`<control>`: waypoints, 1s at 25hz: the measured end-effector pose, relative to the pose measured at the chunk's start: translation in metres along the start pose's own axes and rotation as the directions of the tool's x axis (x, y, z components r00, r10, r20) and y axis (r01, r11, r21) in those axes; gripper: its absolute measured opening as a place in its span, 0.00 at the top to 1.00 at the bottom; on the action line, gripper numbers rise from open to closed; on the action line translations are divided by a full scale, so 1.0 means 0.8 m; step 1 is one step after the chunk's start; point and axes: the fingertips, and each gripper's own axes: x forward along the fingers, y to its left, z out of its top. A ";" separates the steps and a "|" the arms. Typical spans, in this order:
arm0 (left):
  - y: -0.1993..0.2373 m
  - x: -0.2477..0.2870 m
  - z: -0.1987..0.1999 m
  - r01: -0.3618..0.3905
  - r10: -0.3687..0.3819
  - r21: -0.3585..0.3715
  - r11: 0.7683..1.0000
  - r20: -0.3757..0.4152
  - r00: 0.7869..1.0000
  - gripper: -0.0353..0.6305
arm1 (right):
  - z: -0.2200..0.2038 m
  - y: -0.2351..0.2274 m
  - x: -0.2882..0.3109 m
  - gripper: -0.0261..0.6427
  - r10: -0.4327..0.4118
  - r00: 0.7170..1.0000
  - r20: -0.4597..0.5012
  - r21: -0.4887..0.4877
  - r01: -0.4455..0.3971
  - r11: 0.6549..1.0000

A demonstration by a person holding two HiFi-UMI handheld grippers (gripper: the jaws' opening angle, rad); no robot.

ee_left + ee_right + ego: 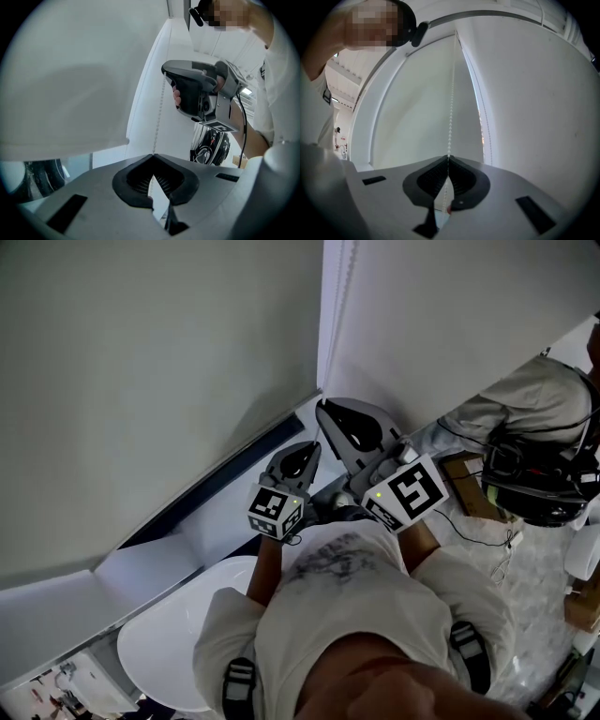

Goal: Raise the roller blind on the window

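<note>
Fingers (133,180) of left gripper (153,156) and right gripper (449,157) clamp the bead chain (451,117); the roller blind (61,93) hangs low, so most raising looks undone.

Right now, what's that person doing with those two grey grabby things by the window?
A person holds a grey two-jaw gripper in each hand. The left gripper and the right gripper are both shut on the thin white bead chain hanging beside the white roller blind. The blind is mostly down; a strip of window shows under its bottom edge.
</note>
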 end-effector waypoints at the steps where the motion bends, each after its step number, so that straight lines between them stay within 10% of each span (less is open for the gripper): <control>1: 0.002 0.000 -0.006 -0.004 0.004 -0.002 1.000 -0.010 1.000 0.94 | -0.006 0.000 0.000 0.86 0.001 1.000 -0.007 0.003 -0.001 1.000; 25: 0.019 0.012 -0.133 -0.023 0.011 -0.069 0.997 -0.172 0.985 0.94 | -0.137 0.009 -0.014 0.87 -0.013 0.985 -0.172 0.013 0.016 1.000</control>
